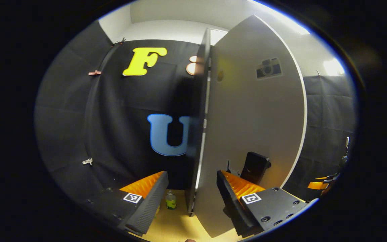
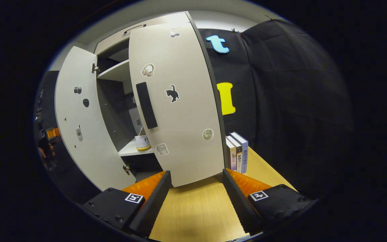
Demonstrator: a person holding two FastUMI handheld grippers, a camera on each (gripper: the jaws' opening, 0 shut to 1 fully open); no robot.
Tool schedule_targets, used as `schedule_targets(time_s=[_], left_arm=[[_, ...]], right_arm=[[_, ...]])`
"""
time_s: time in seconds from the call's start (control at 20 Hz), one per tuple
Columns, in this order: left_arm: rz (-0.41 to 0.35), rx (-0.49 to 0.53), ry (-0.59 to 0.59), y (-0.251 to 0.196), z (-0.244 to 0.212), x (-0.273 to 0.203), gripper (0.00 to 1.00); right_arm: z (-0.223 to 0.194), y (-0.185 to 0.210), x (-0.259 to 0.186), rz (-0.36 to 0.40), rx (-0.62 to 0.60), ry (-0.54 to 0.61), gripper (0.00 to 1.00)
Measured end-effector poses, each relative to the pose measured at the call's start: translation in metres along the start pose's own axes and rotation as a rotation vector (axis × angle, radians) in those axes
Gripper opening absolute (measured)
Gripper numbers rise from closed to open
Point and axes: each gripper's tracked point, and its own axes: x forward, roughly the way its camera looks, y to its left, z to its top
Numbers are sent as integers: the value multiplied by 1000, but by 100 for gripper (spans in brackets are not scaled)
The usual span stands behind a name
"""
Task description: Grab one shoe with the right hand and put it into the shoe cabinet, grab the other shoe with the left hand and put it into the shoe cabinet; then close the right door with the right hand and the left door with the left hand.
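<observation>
In the right gripper view the right door [image 2: 176,101] hides most of the shoe [image 2: 142,141] on the cabinet shelf [image 2: 131,149]; only its heel end shows. In the left gripper view the left door [image 1: 254,127] blocks the cabinet's inside, and a small bottle [image 1: 171,200] on the counter [image 1: 180,222] is too small to tell.

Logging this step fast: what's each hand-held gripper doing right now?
Left hand-held gripper: open, holding nothing, at the left door's edge.
Right hand-held gripper: open, holding nothing, facing the right door.
</observation>
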Motion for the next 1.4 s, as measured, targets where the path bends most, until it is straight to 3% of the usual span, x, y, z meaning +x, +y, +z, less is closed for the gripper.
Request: schedule_targets(time_s=[0.15,0.3,0.35,0.4,0.6,1.0,1.4], left_arm=[[10,49,4,-42,-1,8,87],[-25,-9,-22,-97,0,27,91],[-47,-23,-28,-113,1,35,88],[-51,-36,-27,-126,1,42,94],[-20,-114,-11,-154,-23,42,93],[112,-93,-19,-134,-59,-20,95],[217,-87,-70,-118,-75,-80,95]], right_arm=[[4,-12,1,-1,11,0,98],[19,-30,1,-11,3,-28,98],[27,-37,-3,-12,2,-37,98],[32,-41,-3,-11,3,-44,98],[54,-57,-6,-13,-12,-84,98],[70,-56,-18,20,-50,-143,98],[63,-28,-23,73,-57,-169,98]])
